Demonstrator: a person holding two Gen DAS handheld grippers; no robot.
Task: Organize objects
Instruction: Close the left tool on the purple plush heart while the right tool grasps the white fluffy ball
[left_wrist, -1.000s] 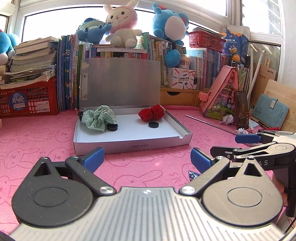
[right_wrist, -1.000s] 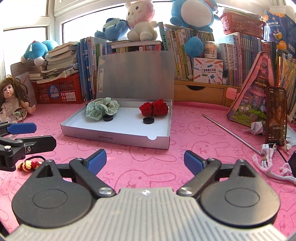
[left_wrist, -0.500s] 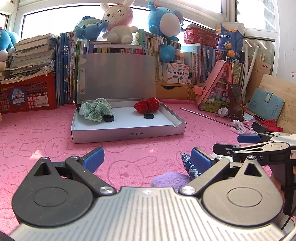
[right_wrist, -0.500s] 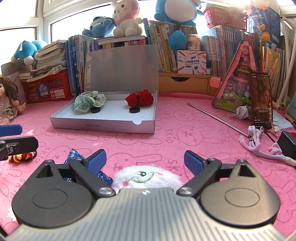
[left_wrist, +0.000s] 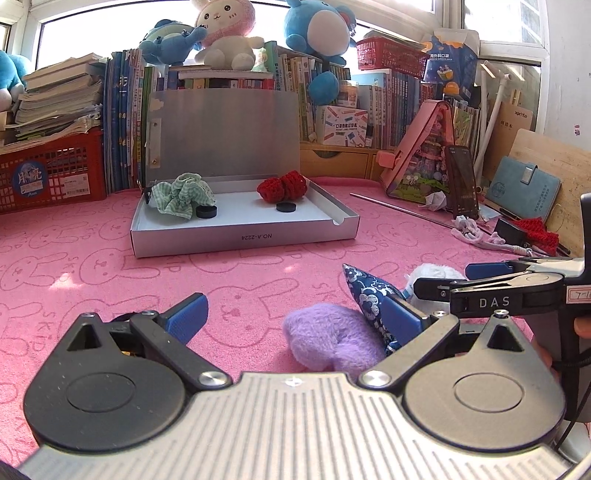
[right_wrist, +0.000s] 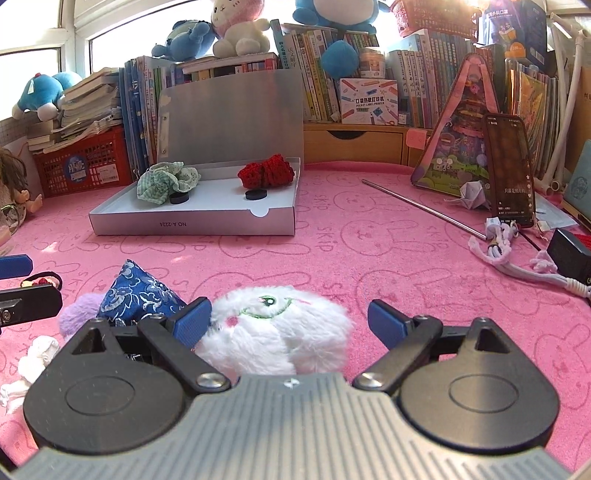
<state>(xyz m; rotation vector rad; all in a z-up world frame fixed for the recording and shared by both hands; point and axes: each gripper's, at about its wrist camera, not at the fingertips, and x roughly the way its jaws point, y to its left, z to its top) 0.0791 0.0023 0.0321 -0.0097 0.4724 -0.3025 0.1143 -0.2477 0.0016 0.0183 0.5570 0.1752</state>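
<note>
On a pink rabbit-print desk (left_wrist: 110, 266), left to right: left hand-held gripper (left_wrist: 291, 317) low over the cloth, blue fingers spread wide, nothing pinched; purple fluffy toy (left_wrist: 332, 339) lying between those fingers, nearer the right one; blue floral pouch (left_wrist: 365, 291) propped just behind, touching the purple toy; white plush toy (right_wrist: 280, 325) next along, sitting between the parted fingers of the right hand-held gripper (right_wrist: 291, 321), left pad against its fur, right pad clear of it, so spread and not gripping. Farther back, open silver box (left_wrist: 243, 240) with lid raised; inside, green checked scrunchie (left_wrist: 181, 195) at left, red knitted scrunchie (left_wrist: 282, 186) at right, a black disc in front of each. Beyond, books and plush animals along the window.
</note>
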